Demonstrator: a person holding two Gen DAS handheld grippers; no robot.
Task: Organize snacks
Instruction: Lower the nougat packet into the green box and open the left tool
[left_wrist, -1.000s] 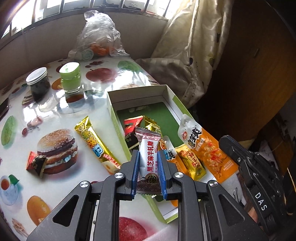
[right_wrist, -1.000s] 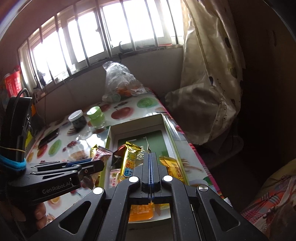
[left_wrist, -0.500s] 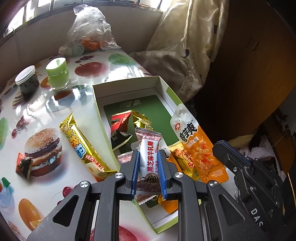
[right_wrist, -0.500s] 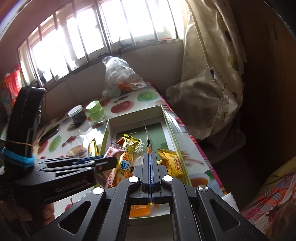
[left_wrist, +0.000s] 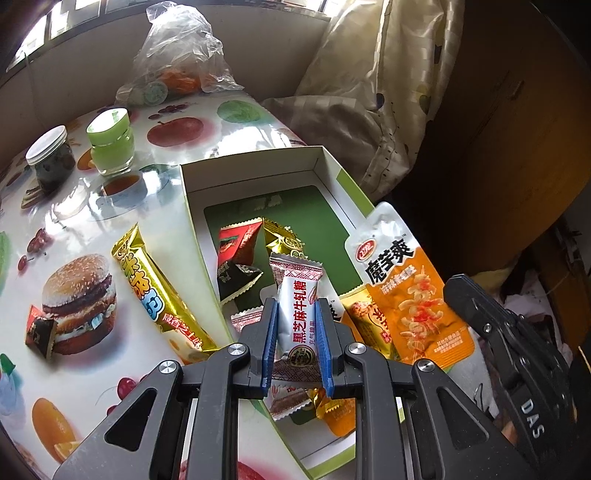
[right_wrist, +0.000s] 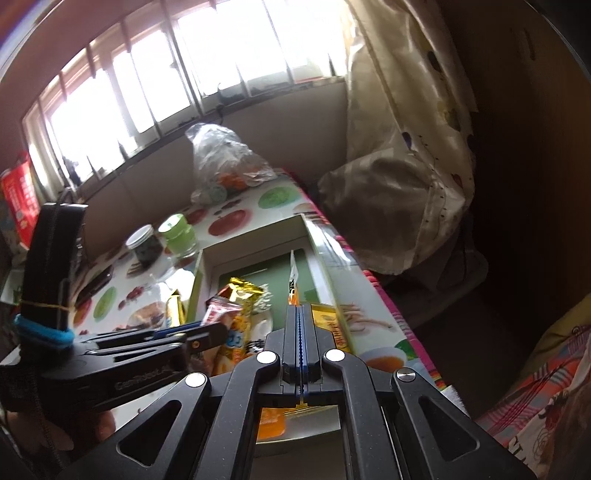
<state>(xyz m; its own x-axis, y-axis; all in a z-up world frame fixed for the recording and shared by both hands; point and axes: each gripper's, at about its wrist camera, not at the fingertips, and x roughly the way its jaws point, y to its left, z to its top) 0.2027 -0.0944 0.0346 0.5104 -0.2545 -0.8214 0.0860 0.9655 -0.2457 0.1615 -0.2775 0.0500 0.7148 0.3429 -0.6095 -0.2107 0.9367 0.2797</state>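
A left tool (left_wrist: 295, 341) clamps a silver-and-red wrapped candy (left_wrist: 298, 314) between its blue pads, holding it upright over the near half of an open white box (left_wrist: 251, 173) with a green floor. The wrapper carries red Chinese lettering down a silver centre panel, a red patterned band at each crimped end and a round dark emblem near the bottom. Inside the box, beyond the held candy, lie a red-and-black triangular packet (left_wrist: 236, 254) and a gold foil sweet (left_wrist: 284, 240); more wrapped pieces sit beneath the tool. The right tool (right_wrist: 300, 332), closed tight, pinches the thin edge of an orange pouch with a white top (left_wrist: 406, 295), which hangs over the box's right wall; in the right wrist view the pouch shows only edge-on as a narrow sliver. Left of the box, a long gold snack bar (left_wrist: 155, 291) rests on the fruit-printed counter (left_wrist: 74, 218), and a small dark triangular packet (left_wrist: 38, 332) lies farther left on the burger picture. Beyond the box stand a green-lidded jar (left_wrist: 110, 142), a white-capped dark jar (left_wrist: 50, 157) and a clear plastic bag (left_wrist: 177, 59).
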